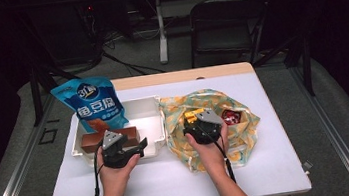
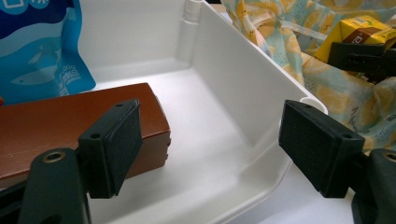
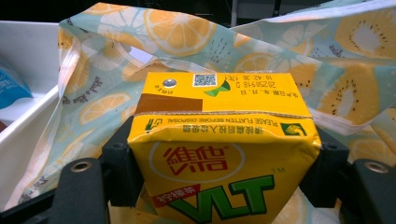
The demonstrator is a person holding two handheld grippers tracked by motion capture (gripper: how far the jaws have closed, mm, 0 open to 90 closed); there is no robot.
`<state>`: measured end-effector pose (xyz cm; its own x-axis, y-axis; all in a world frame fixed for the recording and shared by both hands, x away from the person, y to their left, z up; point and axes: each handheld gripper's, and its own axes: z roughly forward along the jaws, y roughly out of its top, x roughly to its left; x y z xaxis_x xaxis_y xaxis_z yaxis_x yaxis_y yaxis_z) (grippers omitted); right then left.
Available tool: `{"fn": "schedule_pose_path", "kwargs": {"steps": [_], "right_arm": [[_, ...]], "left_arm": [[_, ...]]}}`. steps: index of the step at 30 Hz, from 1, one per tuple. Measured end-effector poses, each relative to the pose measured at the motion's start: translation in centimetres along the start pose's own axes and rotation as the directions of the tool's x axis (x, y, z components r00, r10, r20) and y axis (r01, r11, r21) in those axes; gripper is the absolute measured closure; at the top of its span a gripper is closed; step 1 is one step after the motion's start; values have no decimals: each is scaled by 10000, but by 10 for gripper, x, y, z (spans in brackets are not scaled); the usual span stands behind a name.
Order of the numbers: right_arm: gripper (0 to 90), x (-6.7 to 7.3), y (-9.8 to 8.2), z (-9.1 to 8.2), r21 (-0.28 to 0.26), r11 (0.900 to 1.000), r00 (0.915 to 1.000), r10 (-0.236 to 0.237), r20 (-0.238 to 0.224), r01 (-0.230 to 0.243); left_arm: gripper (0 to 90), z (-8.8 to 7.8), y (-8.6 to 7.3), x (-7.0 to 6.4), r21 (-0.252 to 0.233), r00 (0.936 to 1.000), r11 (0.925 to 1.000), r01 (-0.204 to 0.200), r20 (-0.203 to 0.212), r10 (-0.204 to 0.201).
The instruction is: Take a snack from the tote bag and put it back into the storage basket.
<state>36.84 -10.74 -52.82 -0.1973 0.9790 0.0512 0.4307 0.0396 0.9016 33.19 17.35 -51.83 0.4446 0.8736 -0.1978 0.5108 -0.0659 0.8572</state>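
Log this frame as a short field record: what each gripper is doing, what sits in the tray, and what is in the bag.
right gripper: shut on yellow drink carton, over fruit-print cloth bag
left gripper: open, straddling the near corner of the white plastic tray
tray contents: brown rectangular box, blue snack pouch
bag contents: red packet

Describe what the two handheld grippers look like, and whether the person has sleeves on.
Both the left gripper and the right gripper are black, each topped by a grey three-cornered plate. The fingers carry flat, rectangular black pads with a matte texture, mounted on arms with round brass-rimmed screw holes. A black cable trails from each gripper back along the forearm. The forearms show no sleeves.
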Motion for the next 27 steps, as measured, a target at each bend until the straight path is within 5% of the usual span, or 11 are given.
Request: {"fn": "schedule_pose_path", "kwargs": {"steps": [13,27], "right_arm": [[295,-8,18,-18,-316,9995,9996,-65,-258,57],[298,-2,47,-43,-830,9963,9955,-282,-906,207]], "left_arm": [[212,2,4,-13,-275,9979,9995,-170,618,186],[209,13,12,-41,-549,9831,9952,-807,1604,885]]}}
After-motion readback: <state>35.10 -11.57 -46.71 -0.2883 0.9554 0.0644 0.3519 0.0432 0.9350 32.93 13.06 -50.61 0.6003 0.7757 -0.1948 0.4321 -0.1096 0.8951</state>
